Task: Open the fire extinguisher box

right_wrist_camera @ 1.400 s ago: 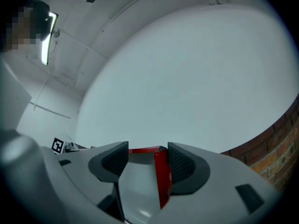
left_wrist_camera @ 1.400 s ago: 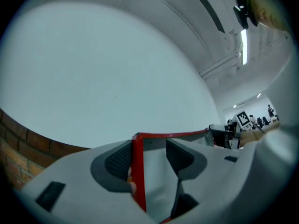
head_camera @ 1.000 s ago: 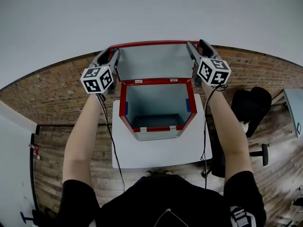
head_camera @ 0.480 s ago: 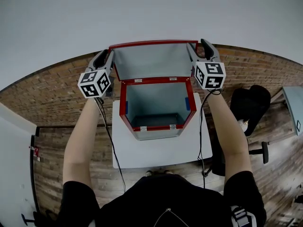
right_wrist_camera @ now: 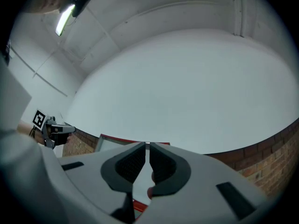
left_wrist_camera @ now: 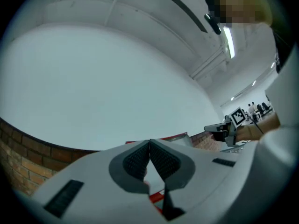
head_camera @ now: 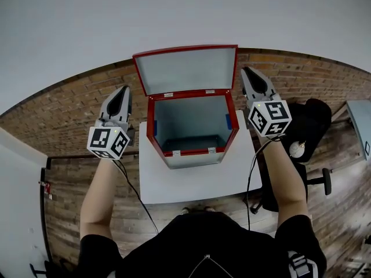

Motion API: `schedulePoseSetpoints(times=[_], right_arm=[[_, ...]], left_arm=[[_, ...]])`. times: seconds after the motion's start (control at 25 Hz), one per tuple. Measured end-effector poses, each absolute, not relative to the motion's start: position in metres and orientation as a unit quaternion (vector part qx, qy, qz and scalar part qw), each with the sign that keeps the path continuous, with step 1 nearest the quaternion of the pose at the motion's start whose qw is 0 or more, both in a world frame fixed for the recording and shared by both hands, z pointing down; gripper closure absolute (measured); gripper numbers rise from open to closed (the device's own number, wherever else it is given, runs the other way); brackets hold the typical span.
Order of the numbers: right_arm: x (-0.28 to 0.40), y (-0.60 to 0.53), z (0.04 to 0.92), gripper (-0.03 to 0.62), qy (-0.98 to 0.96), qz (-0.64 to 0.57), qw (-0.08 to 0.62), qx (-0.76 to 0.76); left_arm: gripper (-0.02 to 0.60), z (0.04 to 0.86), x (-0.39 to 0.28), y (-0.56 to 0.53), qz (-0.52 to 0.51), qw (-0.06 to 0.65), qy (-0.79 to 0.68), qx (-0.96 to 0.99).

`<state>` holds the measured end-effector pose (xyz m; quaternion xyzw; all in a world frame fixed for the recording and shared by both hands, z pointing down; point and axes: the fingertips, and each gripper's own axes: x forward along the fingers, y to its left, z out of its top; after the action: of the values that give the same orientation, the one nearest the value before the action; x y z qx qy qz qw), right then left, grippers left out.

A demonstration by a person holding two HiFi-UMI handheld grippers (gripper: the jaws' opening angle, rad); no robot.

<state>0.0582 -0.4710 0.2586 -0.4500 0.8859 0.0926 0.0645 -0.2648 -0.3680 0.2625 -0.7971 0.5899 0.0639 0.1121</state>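
Observation:
The red fire extinguisher box (head_camera: 150, 133) stands on a small white table (head_camera: 191, 181). Its lid (head_camera: 185, 68) is raised upright behind it, and the grey inside is bare. My left gripper (head_camera: 123, 90) hangs left of the box, apart from it, shut on nothing. My right gripper (head_camera: 246, 70) is at the box's right, clear of the lid; its jaws have just been closing and meet with nothing between them. In the left gripper view the left gripper (left_wrist_camera: 149, 141) points past the lid's red edge (left_wrist_camera: 177, 136). The right gripper (right_wrist_camera: 146, 144) faces the lid (right_wrist_camera: 117, 138) too.
A white wall rises behind the box. A black office chair (head_camera: 307, 129) stands to the right of the table, and a white cabinet (head_camera: 17, 213) is at the far left. Cables hang from both grippers over the brick-patterned floor (head_camera: 64, 126).
Both grippers have come off the lid's upper corners and drawn back toward me, one to each side of the box. Their jaws have closed. The lid stays up.

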Motion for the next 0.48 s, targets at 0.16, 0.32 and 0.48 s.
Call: schedulePoseSetpoints(times=[0.16, 0.32, 0.48], right_arm=[[0.053, -0.427, 0.276, 0.566, 0.901, 0.073, 0.068, -0.422], [0.043, -0.384, 0.308, 0.574, 0.917, 0.04, 0.059, -0.393], [0.034, -0.344, 0.342, 0.576, 0.931, 0.016, 0.041, -0.362]], left_arm=[[0.534, 0.292, -0.243, -0.329, 0.079, 0.084, 0.577, -0.809], [0.534, 0.316, -0.22, -0.294, 0.082, 0.077, 0.568, -0.815], [0.534, 0.338, -0.198, -0.263, 0.076, 0.065, 0.562, -0.821]])
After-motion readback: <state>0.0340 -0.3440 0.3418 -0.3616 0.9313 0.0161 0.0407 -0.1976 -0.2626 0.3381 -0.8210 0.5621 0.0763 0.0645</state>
